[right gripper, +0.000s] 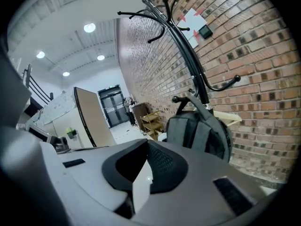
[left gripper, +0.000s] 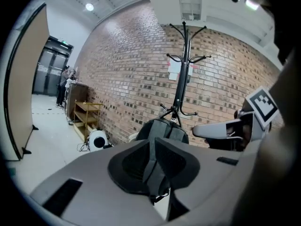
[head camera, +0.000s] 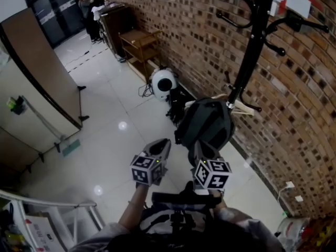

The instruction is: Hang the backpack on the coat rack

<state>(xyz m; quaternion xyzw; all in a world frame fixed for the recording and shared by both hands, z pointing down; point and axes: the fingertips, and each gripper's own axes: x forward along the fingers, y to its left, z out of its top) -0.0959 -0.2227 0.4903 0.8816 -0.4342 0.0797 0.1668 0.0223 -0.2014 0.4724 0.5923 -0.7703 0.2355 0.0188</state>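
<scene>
The backpack [head camera: 207, 122] is seen hanging low on the coat rack [head camera: 252, 46], right of centre against the brick wall [head camera: 173, 25]. Its top loop [right gripper: 192, 97] is caught over one of the lower pegs [right gripper: 181, 99], and the bag is carried by the rack alone, seemingly clear of the floor [head camera: 110, 140].

The right tongs [right gripper: 146, 149] are pressed together with nothing between them; only pale floor shows through the slit below the tips. They are just near the bag's bottom edge, not on it. The left tongs [left gripper: 154, 147] are closed tight as well and sit further to the left, apart from the bag. A narrow grey band is visible in their slit — whether that is a loose strap or simply the bag beyond cannot be told.

So the main job is judged done: the bag is up and its weight is on the peg. What is left looks small — the loop's seat on the peg is to be confirmed, and both hands are to be drawn clear.
</scene>
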